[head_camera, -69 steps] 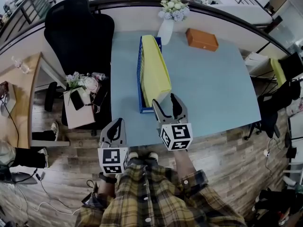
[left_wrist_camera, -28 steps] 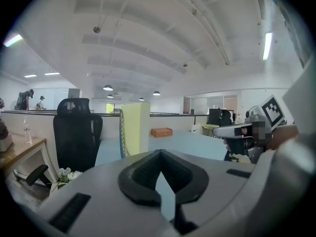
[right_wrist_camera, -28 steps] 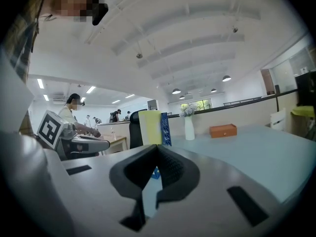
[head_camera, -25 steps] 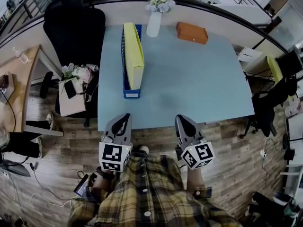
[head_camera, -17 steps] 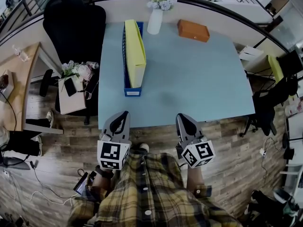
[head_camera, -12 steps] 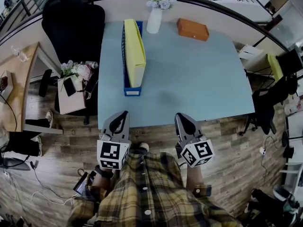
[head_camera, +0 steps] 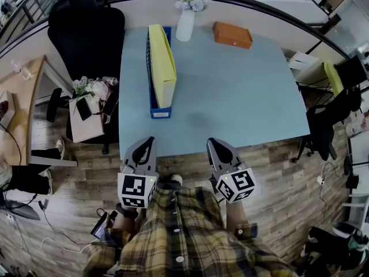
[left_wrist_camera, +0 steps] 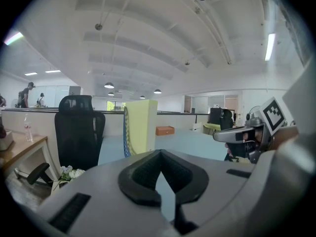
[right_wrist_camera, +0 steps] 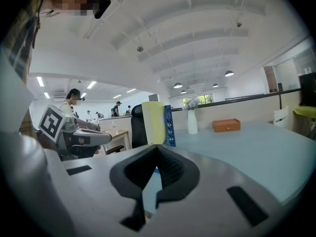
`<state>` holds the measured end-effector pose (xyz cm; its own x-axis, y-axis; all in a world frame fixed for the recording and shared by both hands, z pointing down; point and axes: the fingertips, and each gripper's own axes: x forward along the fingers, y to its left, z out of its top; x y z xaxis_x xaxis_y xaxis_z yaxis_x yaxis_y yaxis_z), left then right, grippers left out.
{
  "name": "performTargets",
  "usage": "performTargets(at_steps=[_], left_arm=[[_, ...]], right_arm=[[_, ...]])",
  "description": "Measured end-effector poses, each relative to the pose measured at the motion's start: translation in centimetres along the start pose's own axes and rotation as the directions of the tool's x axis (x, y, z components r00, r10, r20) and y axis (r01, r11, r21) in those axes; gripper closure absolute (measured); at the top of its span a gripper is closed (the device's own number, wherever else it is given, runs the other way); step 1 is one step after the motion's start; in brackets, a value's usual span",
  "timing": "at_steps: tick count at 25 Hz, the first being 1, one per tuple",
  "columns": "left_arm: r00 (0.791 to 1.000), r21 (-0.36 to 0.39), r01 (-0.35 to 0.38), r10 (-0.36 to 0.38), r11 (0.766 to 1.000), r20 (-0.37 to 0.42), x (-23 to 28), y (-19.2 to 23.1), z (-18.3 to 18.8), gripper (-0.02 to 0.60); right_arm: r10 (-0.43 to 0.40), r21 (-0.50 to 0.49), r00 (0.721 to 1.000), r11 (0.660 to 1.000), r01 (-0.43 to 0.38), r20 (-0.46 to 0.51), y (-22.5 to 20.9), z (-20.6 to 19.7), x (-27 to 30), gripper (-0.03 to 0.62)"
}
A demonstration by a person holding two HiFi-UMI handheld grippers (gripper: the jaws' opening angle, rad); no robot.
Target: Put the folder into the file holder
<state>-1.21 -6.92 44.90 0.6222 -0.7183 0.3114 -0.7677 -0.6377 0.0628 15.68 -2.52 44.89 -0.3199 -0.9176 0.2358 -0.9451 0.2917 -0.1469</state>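
We see the flat yellow folder standing upright inside the narrow blue lattice-sided file holder on the smooth pale-blue bench. Well short of that holder, our left hand-held gripper and right hand-held gripper each have their ridged black pads pressed together, holding nothing.

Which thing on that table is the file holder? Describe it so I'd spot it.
Start at the big pale-blue table. Along its left side, by the black chair, runs a long blue rack. Unlike the white vase and orange box nearby, it holds an upright yellow folder.
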Motion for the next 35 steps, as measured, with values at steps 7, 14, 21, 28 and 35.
performTargets(at_steps=[7, 14, 21, 28, 35], left_arm=[[1.0, 0.0, 0.007, -0.007, 1.0, -0.001, 0.0, 0.0, -0.1, 0.589], [1.0, -0.004, 0.006, -0.006, 1.0, -0.003, 0.1, 0.3, -0.3, 0.589], [1.0, -0.006, 0.006, -0.006, 1.0, -0.006, 0.4, 0.6, -0.3, 0.589], [1.0, 0.001, 0.005, -0.005, 1.0, -0.015, 0.6, 1.0, -0.6, 0.589], [0.999, 0.005, 0.045, -0.044, 0.999, -0.023, 1.2, 1.4, -0.6, 0.589]], right_arm=[[0.01, -0.014, 1.0, 1.0, -0.01, -0.007, 0.8, 0.0, 0.7, 0.592], [0.029, -0.017, 0.999, 0.999, -0.03, -0.023, 1.3, -0.3, 1.0, 0.592], [0.031, 0.003, 0.999, 1.0, -0.031, -0.03, 1.0, -0.5, 1.2, 0.592], [0.013, 0.0, 0.999, 1.0, -0.013, -0.031, 0.4, -0.4, 1.3, 0.592], [-0.015, 0.008, 1.0, 1.0, 0.015, -0.024, -0.3, -0.4, 1.1, 0.592]])
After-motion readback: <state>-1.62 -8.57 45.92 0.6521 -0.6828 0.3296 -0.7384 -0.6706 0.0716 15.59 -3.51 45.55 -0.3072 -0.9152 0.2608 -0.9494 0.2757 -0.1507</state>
